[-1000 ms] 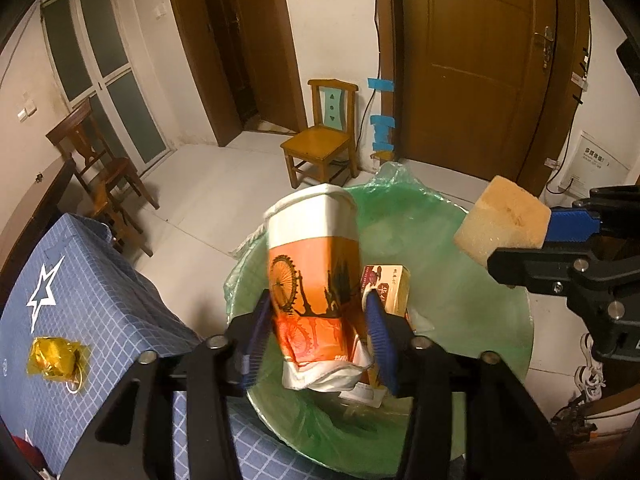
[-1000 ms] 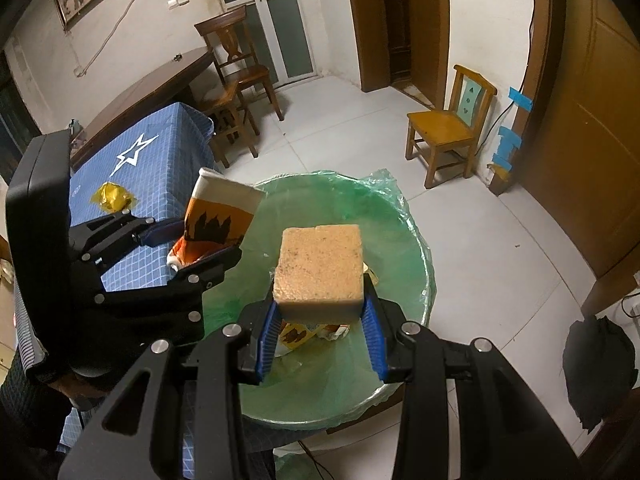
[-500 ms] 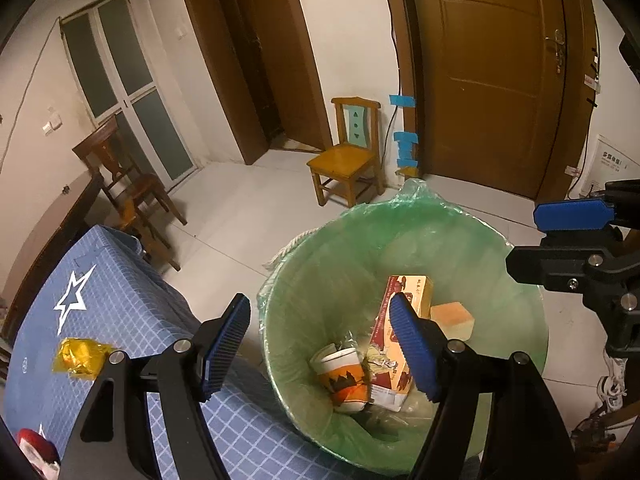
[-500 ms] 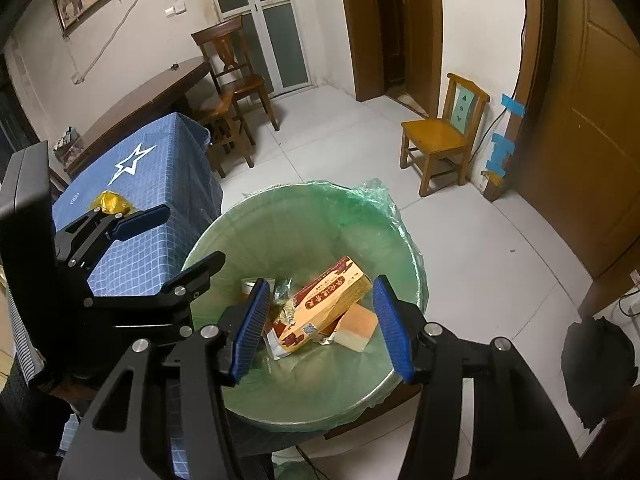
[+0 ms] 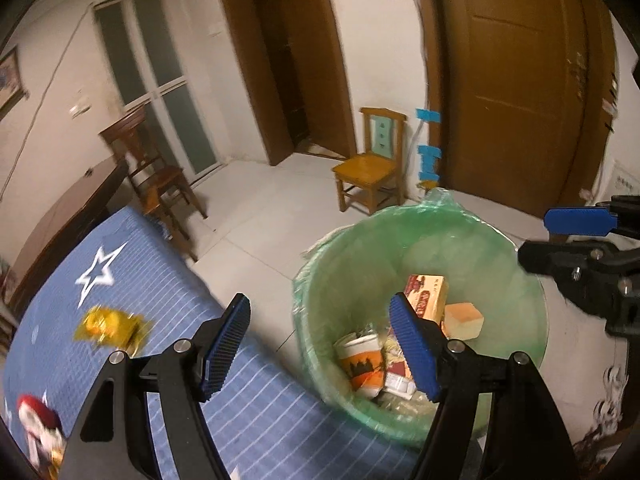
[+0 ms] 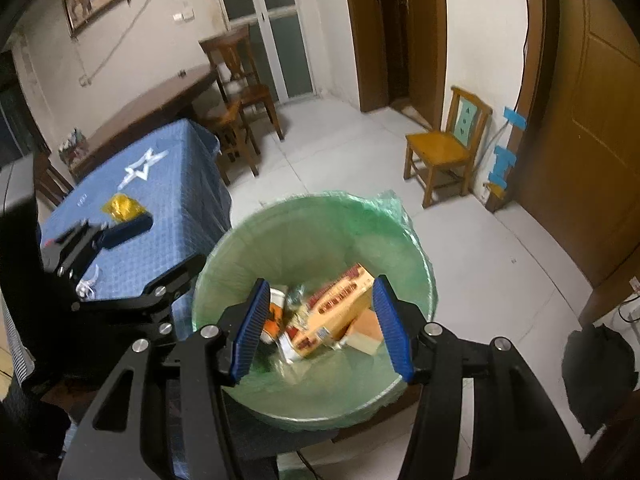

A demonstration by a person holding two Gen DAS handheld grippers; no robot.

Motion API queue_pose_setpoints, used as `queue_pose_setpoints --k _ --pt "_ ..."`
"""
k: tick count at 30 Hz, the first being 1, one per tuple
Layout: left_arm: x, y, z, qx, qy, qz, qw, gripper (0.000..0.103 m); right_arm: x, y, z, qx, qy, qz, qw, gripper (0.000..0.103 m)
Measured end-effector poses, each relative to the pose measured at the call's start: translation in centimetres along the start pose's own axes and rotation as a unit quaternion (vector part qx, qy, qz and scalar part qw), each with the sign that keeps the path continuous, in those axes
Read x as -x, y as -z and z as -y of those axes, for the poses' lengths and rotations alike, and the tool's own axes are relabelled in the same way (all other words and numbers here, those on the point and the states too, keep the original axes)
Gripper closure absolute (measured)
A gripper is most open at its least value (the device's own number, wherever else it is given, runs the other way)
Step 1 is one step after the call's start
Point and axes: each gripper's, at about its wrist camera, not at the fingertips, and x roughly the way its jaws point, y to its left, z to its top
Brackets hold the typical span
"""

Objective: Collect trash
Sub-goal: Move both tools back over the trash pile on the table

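Observation:
A bin with a green liner point(image 5: 400, 220) point(image 6: 312, 204) stands beside the blue-clothed table. Inside it lie an orange-and-white paper cup point(image 5: 360, 364) point(image 6: 274, 312), a red and tan box point(image 5: 428, 296) point(image 6: 336, 304) and a tan sponge point(image 5: 464, 320) point(image 6: 366, 330). My left gripper point(image 5: 320, 320) point(image 6: 156, 248) hangs open over the bin's left rim and the table edge, nothing between its pads. Over the bin, my right gripper point(image 6: 320, 300) point(image 5: 576, 236) is open and empty too. A crumpled yellow wrapper point(image 5: 108, 326) point(image 6: 122, 206) lies on the blue cloth.
The blue table point(image 5: 160, 272) point(image 6: 172, 184) bears a white star and a blurred red-and-white item point(image 5: 38, 420) near its corner. A small wooden chair point(image 5: 372, 168) point(image 6: 444, 152) stands past the bin by brown doors. A dark chair point(image 5: 152, 168) and a black bag point(image 6: 596, 364) are also near.
The cup left my left gripper and the sponge left my right gripper; both now lie in the bin. Both jaws opened wider. The left gripper swung left toward the table.

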Motion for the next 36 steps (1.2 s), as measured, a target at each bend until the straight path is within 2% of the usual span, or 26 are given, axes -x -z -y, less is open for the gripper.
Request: queue_pose_setpoints --k 4,9,12,14,18,21,23,24,26,28,29,31,36 --pt "2.9 2.3 -2.7 0.034 -0.040 0.017 0.9985 0.030 1.1 1.1 -1.9 0.007 0.010 0.063 0.998 0.051" --pt "7.5 6.4 -7.7 0.083 -0.093 0.035 0.9915 0.029 1.8 3.1 -6.0 0.029 0.002 0.131 0.991 0.051" --pt "10.1 8.8 -10.9 0.112 -0.114 0.039 0.9863 0.029 2.0 4.6 -9.9 0.057 -0.022 0.170 0.984 0.051" --pt "12.0 11.0 -13.7 0.138 -0.127 0.036 0.9816 0.029 2.0 5.4 -12.2 0.076 -0.043 0.179 0.980 0.051" --pt "15.8 15.3 -19.1 0.178 -0.162 0.029 0.9703 0.028 1.1 6.9 -18.0 0.132 -0.109 0.155 0.973 0.052" --pt "18.8 19.0 -23.7 0.215 -0.201 0.021 0.9555 0.027 0.3 8.2 -21.7 0.167 -0.159 0.118 0.966 0.052" --pt "20.5 21.1 -26.5 0.225 -0.224 0.013 0.9481 0.026 -0.1 9.4 -24.9 0.192 -0.199 0.086 0.957 0.051" --pt "21.2 22.3 -27.6 0.224 -0.229 0.011 0.9472 0.024 -0.3 10.0 -26.6 0.206 -0.225 0.066 0.950 0.051" --pt "22.6 24.8 -30.2 0.203 -0.229 0.008 0.9521 0.023 -0.6 11.1 -29.6 0.232 -0.268 0.028 0.935 0.051" --pt "23.1 26.8 -32.0 0.157 -0.242 0.002 0.9576 0.023 -1.0 12.0 -32.1 0.246 -0.292 0.002 0.924 0.047" --pt "23.1 27.7 -32.9 0.118 -0.242 -0.005 0.9631 0.023 -1.2 12.3 -33.3 0.251 -0.303 -0.011 0.919 0.047" --pt "23.0 29.4 -34.7 0.062 -0.212 -0.018 0.9751 0.023 -1.8 12.4 -35.2 0.259 -0.312 -0.029 0.913 0.046" --pt "21.4 30.9 -37.6 -0.028 -0.157 -0.037 0.9866 0.023 -3.9 12.7 -39.9 0.274 -0.294 -0.063 0.913 0.045"
